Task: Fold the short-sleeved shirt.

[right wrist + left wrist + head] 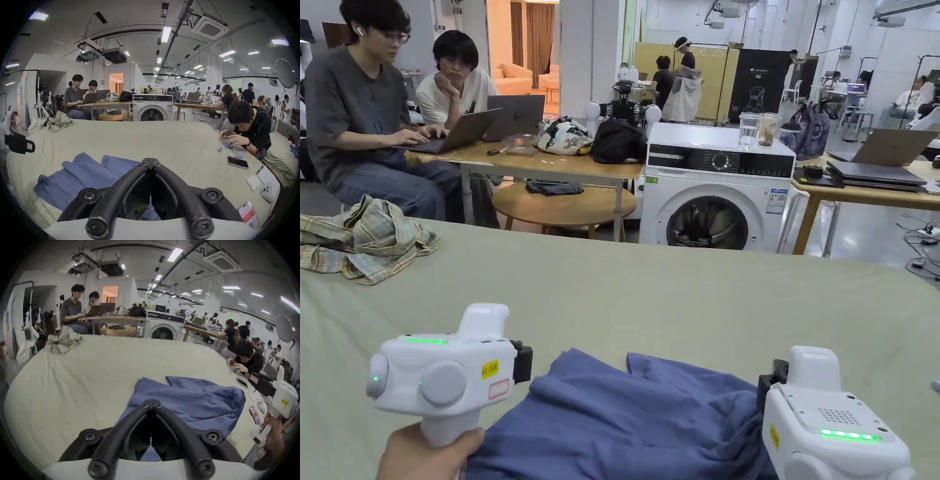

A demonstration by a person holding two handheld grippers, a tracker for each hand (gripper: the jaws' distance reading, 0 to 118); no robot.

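Blue shirt (625,425) lies crumpled at near edge of green table (675,300), between both grippers. Left gripper (151,402) jaws closed, tips together above the shirt. Right gripper (150,160) likewise closed. Plaid cloth (362,240) far left.

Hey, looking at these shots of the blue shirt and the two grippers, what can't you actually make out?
- Blue shirt: its near part is cut off by the head view's bottom edge and hidden behind both gripper bodies.
- Left gripper and right gripper: jaw tips meet, but whether shirt fabric is pinched between them is hidden by the jaws.
- Plaid garment: type unclear, crumpled and cut by the left edge.
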